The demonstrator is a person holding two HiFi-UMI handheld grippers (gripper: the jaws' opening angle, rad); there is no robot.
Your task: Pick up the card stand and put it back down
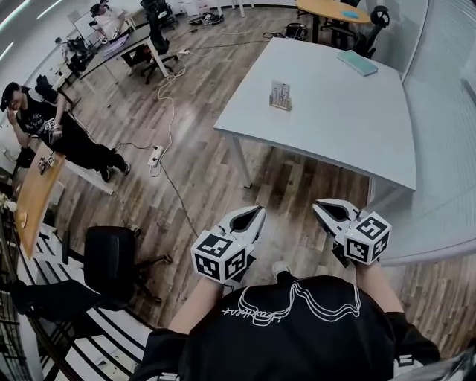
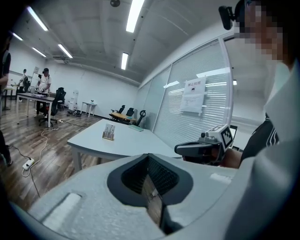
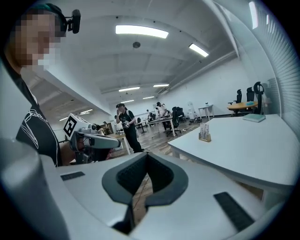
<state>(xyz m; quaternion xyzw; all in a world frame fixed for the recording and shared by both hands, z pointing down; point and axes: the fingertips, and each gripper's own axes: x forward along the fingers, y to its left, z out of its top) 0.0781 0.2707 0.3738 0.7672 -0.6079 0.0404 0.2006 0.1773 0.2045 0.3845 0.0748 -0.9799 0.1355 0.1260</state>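
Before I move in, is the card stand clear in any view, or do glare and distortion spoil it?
Head view: card stand small but crisp, table evenly lit, edges bowed. Left gripper view: stand tiny, ceiling lights glare. Right gripper view: strong fisheye curve, dark corners.

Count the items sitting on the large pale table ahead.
2. The card stand stands upright near the left edge of the table. A flat teal pad lies by the far right corner. No other item shows on it in any view.
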